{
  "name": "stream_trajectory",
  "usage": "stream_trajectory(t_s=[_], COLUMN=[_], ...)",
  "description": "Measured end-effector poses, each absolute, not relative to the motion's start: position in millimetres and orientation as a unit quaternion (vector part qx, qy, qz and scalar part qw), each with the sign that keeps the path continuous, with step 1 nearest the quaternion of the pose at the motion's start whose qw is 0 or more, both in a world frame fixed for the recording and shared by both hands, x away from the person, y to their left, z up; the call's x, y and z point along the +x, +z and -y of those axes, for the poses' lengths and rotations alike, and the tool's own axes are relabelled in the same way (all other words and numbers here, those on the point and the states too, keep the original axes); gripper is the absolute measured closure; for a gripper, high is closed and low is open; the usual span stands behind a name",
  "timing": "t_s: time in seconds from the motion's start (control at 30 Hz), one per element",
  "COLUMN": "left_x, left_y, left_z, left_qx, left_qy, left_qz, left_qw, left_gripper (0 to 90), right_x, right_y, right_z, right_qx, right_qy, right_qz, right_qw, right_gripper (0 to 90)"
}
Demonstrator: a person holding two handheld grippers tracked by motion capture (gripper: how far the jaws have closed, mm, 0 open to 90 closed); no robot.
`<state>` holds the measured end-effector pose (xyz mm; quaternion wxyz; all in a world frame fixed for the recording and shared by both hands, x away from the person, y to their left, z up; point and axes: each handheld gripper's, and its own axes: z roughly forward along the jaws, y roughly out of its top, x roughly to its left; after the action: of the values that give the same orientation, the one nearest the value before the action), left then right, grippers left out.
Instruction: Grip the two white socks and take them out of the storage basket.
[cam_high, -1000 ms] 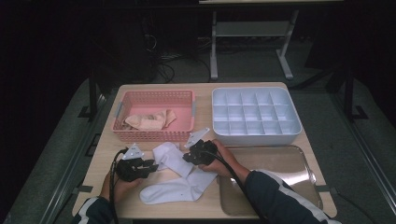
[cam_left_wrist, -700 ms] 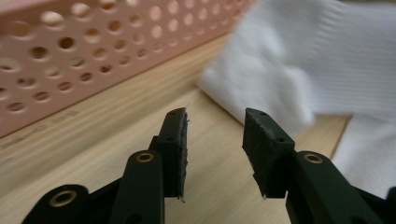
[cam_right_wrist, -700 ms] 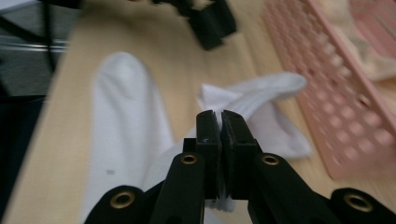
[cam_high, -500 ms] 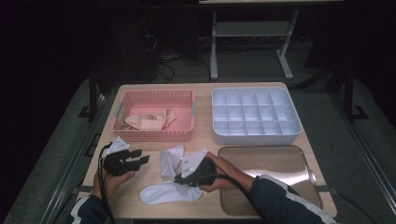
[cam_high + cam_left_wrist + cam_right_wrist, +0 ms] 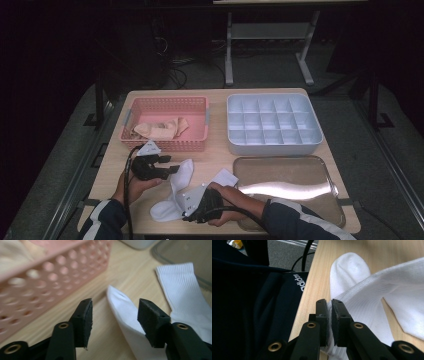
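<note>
Our right gripper (image 5: pixel 329 305) is clamped on the ribbed edge of the white sock (image 5: pixel 172 192), which lies on the table (image 5: pixel 220 155) between both grippers. Our left gripper (image 5: pixel 114 315) has just been opening; its jaws stand apart with only bare wood between them, the sock's tip just beside one pad. To the right gripper's far side sits a steel tray (image 5: pixel 290 182). Beyond the left gripper stands a pink basket (image 5: pixel 165 145) holding beige cloth (image 5: pixel 160 129); farther right, a white divided box (image 5: pixel 272 125). Dark floor surrounds the table.
</note>
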<state>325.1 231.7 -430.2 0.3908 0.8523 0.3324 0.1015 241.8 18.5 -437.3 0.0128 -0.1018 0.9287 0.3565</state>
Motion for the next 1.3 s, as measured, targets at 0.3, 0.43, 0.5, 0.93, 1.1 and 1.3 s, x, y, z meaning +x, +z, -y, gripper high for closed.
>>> stream_trajectory(t_s=[0.3,0.43,0.5,0.93,1.1,1.3], left_x=[337,336,333,314,315,310], left_y=[-452,-447,-434,-413,-414,-422], left_z=[-229,-235,-243,-284,-285,-285], left_qx=[0.868,0.853,0.836,0.758,0.750,0.771], left_qy=[0.067,0.083,0.107,0.188,0.190,0.182], left_qz=[-0.365,-0.373,-0.375,-0.410,-0.421,-0.417], left_qw=[0.330,0.354,0.386,0.472,0.473,0.446], left_gripper=[73.0,87.6,88.3,86.9,88.3,88.8], right_x=[241,243,244,293,312,320], right_y=[-435,-426,-421,-403,-409,-410], right_z=[-17,-15,-14,14,16,21], right_qx=[-0.102,-0.100,-0.100,-0.053,-0.031,-0.034], right_qy=[0.357,0.362,0.363,0.328,0.310,0.325], right_qz=[-0.928,-0.926,-0.926,-0.932,-0.934,-0.930], right_qw=[0.018,0.028,0.038,0.145,0.173,0.168], right_gripper=[84.5,85.2,85.4,86.1,86.1,86.0])
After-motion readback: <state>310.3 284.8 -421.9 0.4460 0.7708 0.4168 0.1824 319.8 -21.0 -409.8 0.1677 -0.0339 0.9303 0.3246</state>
